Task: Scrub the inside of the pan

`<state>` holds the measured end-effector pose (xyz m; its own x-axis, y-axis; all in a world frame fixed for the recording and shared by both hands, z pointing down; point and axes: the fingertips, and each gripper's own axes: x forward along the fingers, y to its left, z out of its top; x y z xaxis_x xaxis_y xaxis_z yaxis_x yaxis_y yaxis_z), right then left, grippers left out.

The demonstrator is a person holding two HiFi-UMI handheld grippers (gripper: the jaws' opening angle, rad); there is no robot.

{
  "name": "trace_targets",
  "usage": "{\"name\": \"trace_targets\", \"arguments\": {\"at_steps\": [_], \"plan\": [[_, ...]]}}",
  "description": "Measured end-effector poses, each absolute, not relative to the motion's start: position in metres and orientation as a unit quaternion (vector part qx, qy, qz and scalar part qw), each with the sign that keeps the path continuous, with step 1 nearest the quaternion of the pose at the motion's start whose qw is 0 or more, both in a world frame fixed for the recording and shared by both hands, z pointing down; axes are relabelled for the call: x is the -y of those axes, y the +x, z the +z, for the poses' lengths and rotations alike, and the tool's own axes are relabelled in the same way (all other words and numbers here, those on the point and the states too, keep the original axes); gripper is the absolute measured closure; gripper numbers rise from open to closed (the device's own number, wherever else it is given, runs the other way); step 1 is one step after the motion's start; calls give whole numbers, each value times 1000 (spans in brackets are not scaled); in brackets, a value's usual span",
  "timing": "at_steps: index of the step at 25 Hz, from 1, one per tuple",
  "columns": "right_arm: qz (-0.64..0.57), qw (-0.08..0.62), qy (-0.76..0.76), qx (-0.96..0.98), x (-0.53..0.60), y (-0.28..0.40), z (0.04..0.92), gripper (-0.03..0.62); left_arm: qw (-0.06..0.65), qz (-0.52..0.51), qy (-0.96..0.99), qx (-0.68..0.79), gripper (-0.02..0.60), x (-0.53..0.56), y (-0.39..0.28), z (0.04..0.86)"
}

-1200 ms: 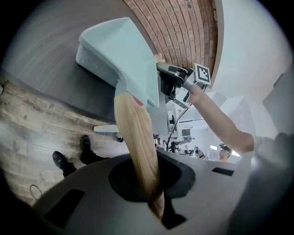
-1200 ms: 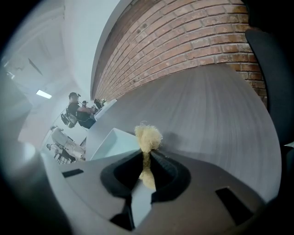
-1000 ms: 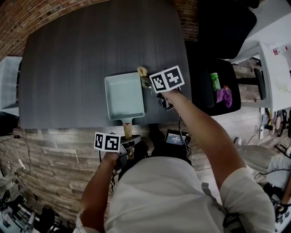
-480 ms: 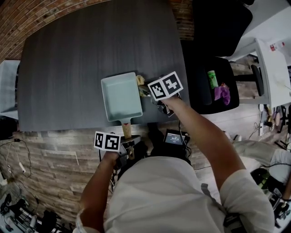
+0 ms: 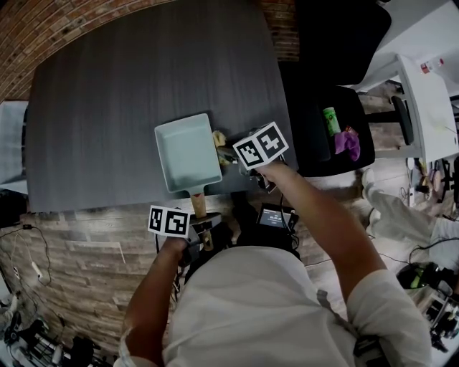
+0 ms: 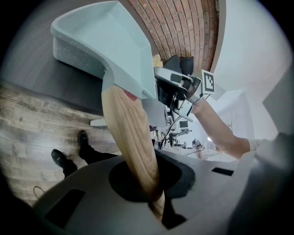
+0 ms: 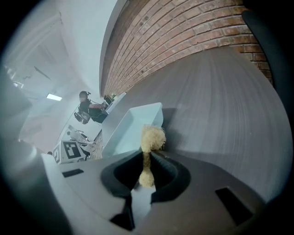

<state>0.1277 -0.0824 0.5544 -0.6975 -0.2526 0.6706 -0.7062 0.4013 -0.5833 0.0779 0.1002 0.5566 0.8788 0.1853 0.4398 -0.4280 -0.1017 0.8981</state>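
A pale teal rectangular pan [image 5: 188, 152] lies on the dark grey table [image 5: 107, 93], its wooden handle [image 5: 199, 204] pointing over the front edge. My left gripper [image 5: 203, 223] is shut on that handle [image 6: 131, 137], below the pan [image 6: 108, 43]. My right gripper [image 5: 229, 152] is shut on a beige fibrous scrubber [image 5: 219, 137]. In the right gripper view the scrubber [image 7: 151, 137] sticks out of the gripper [image 7: 146, 172] right beside the outside of the pan's [image 7: 133, 128] right wall. Whether it touches the wall, I cannot tell.
A black chair [image 5: 326, 154] stands right of the table with a green bottle [image 5: 331, 118] and a purple cloth [image 5: 348, 143] on it. A brick wall [image 5: 43, 21] runs behind the table. A white desk [image 5: 430, 93] is at far right.
The right gripper has drawn the scrubber back from the pan's far right corner to midway along its right wall. The left gripper has kept its hold on the handle.
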Motion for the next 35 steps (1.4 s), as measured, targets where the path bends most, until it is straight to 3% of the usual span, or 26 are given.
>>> {"name": "trace_targets", "arguments": {"at_steps": [35], "plan": [[452, 280, 271, 802, -21, 119, 555, 542, 666, 218, 708, 84, 558, -100, 81, 558]]}}
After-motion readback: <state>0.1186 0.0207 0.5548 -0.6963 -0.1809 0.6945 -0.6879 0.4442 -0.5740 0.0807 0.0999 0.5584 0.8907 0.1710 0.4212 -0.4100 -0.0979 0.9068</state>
